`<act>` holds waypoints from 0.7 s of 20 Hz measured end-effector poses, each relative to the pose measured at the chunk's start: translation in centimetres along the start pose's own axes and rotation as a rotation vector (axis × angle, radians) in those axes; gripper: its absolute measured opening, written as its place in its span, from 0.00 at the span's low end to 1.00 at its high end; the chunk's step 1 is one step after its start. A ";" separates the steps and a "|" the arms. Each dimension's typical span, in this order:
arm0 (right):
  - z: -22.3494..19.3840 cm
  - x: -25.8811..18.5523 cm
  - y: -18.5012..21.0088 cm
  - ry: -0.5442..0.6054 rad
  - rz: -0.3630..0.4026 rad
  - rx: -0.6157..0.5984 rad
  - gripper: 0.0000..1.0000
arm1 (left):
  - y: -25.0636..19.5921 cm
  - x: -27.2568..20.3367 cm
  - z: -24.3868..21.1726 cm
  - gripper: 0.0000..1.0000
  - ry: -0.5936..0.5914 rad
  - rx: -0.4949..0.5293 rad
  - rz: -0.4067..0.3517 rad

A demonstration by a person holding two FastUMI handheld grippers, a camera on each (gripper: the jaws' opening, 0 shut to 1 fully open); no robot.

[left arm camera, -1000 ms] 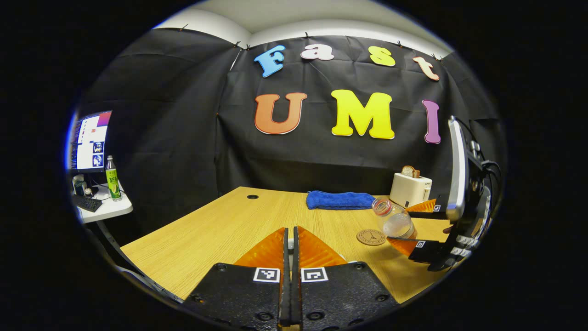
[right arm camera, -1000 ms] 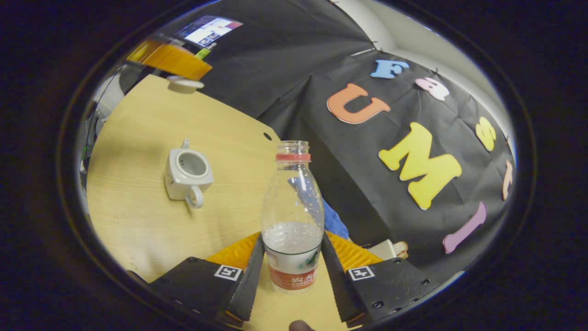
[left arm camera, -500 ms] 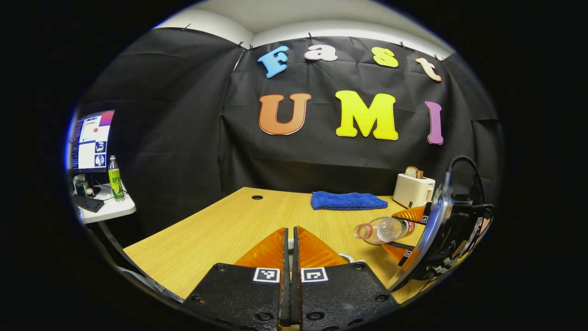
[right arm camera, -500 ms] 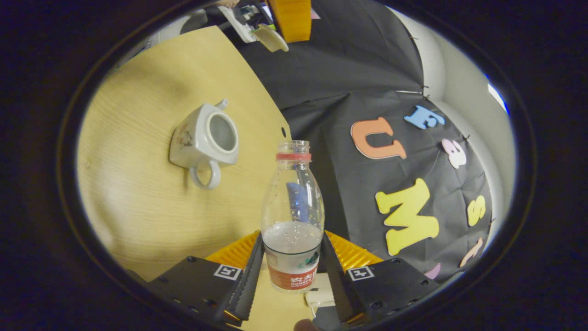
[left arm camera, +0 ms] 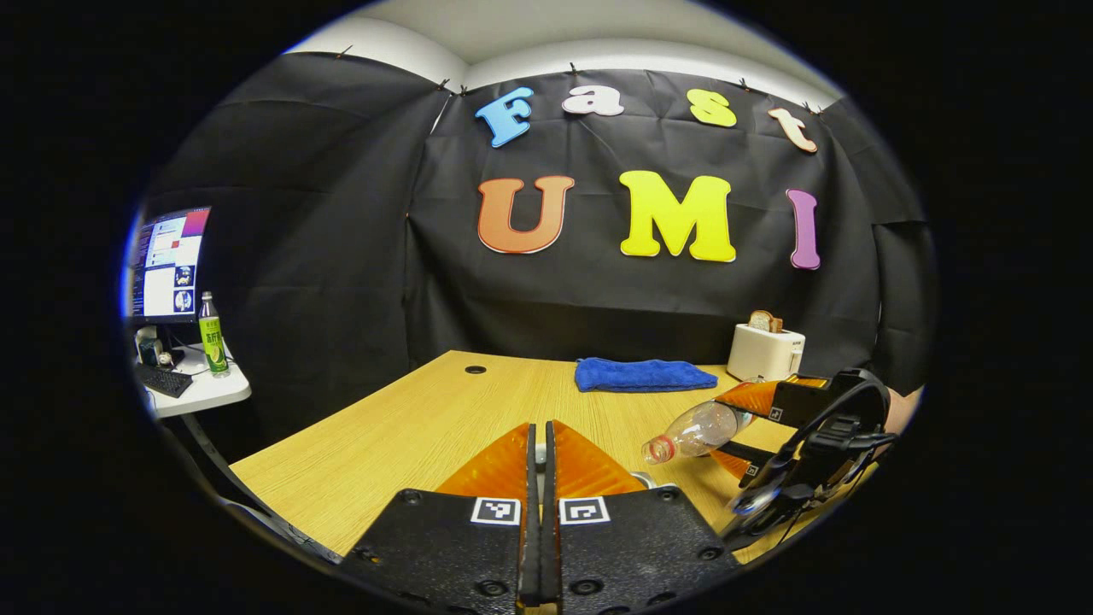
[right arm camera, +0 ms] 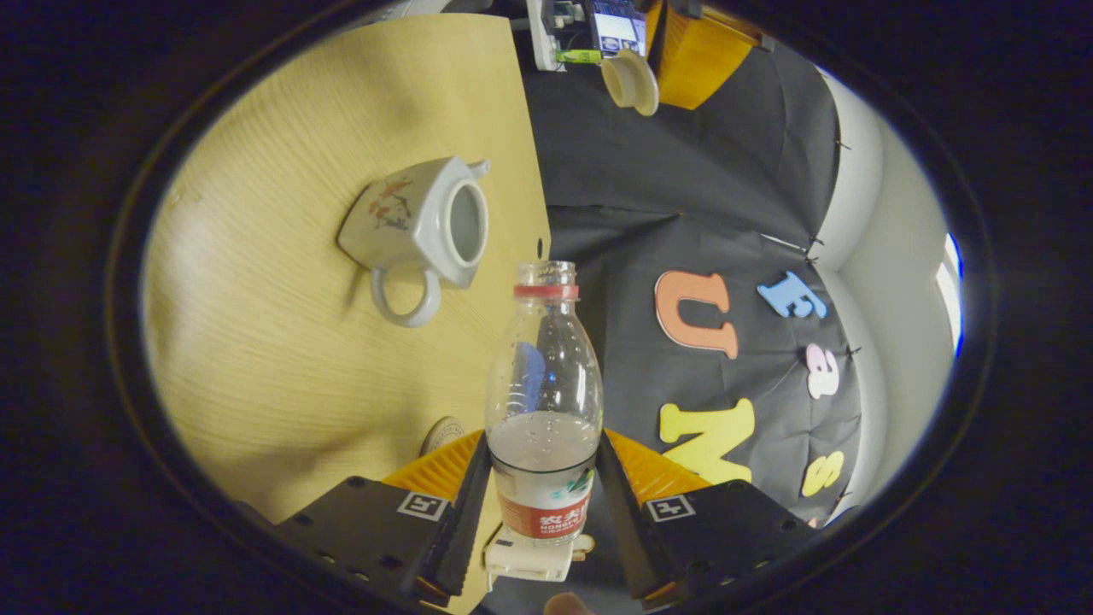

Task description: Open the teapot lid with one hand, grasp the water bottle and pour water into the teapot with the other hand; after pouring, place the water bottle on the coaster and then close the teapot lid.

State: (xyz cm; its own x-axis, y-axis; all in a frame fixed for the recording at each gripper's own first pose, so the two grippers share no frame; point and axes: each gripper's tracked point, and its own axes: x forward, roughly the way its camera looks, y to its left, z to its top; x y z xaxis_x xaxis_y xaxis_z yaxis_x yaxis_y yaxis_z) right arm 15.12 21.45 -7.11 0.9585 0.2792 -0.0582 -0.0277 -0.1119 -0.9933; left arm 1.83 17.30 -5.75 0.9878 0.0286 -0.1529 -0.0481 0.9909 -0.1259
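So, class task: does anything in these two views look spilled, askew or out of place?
Nothing looks spilled. The water bottle lies tipped nearly sideways in the right tool, mouth uncapped, but that suits pouring. The teapot stands open on the table; its lid is held aloft by the left tool. No puddle shows on the wood.

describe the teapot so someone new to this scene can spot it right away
On the wooden table in the right gripper view, look up and left of the clear water bottle clamped in the right gripper. The teapot is a squarish white pot, lid off, its round mouth open. Its loop handle, short spout and a small painted mark on one side set it apart.
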 end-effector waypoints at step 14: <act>1.7 -0.3 -0.7 -0.037 -0.056 -0.194 0.69 | 0.5 -0.4 0.5 0.03 -0.011 -0.010 0.004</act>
State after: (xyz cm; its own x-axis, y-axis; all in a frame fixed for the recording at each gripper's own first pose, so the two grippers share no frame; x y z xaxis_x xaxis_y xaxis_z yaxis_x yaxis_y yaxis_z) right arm 14.36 23.06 -6.56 0.9458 0.3247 -0.0105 0.0840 -0.2756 -0.9576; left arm 1.52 17.85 -5.23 0.9893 0.0337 -0.1423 -0.0531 0.9895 -0.1347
